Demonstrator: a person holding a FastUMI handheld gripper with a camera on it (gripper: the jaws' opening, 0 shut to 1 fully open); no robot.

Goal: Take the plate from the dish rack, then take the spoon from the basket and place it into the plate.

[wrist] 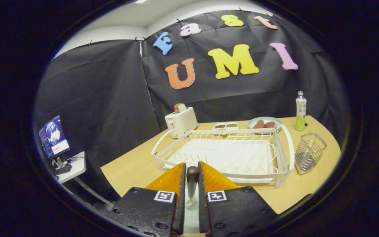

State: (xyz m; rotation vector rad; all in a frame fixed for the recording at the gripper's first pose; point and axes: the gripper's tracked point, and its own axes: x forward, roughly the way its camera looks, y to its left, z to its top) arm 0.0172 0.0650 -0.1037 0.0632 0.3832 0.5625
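My gripper (192, 168) is shut on the spoon (192, 184), which stands between the two fingers with its dark brown handle end pointing forward past the fingertips and its metal shaft running back toward me. Directly under the fingers lies the orange ribbed plate (218, 179) on the wooden table, showing on both sides of the fingers. Just beyond the plate sits the white wire dish rack (276, 144), with nothing in its slots. The wire basket (311, 151) stands to the right of the rack; nothing can be seen in it.
Behind the rack stand a white toaster (180, 122) holding bread, a small divided dish (225, 126), a pale plate (264, 123) with brown food, and a green-labelled bottle (300, 112). A side table with a monitor (54, 135) stands off to the left.
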